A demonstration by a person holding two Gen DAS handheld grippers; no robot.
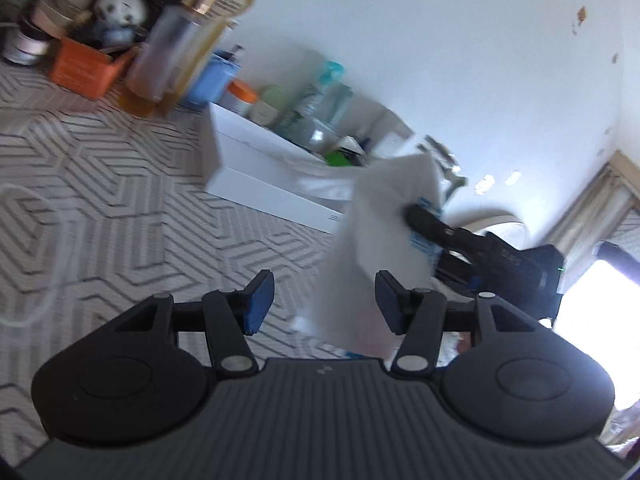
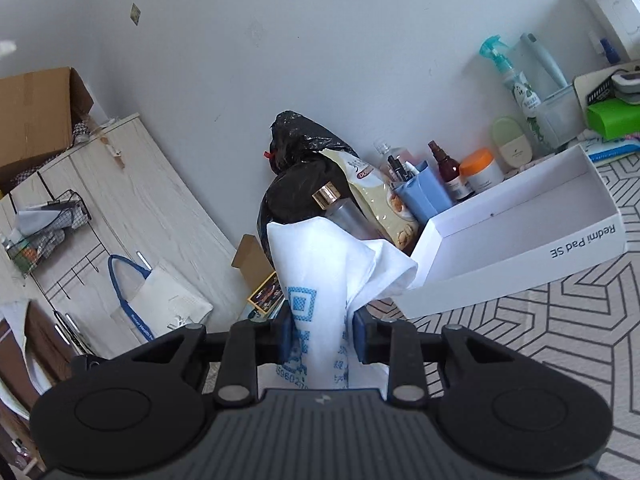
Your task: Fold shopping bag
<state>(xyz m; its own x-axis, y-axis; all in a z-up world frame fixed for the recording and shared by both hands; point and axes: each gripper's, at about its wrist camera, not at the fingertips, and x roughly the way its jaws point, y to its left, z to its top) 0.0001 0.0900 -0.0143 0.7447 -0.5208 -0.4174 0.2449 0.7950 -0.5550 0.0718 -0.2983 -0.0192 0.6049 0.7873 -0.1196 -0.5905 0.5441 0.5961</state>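
The white shopping bag (image 2: 320, 276) with blue print is bunched and held up in the air. My right gripper (image 2: 323, 338) is shut on it, the cloth pinched between the blue pads. In the left wrist view the bag (image 1: 380, 240) hangs from the right gripper (image 1: 412, 214), which reaches in from the right. My left gripper (image 1: 325, 302) is open and empty, just below and beside the bag's lower end. The view is blurred.
A table with a grey geometric cloth (image 1: 100, 200) lies below. On it stands a white open box (image 2: 520, 240), with bottles, a blue cup (image 2: 420, 196) and a black plastic bag (image 2: 300, 168) against the wall. An orange box (image 1: 88, 66) holds clutter at the back.
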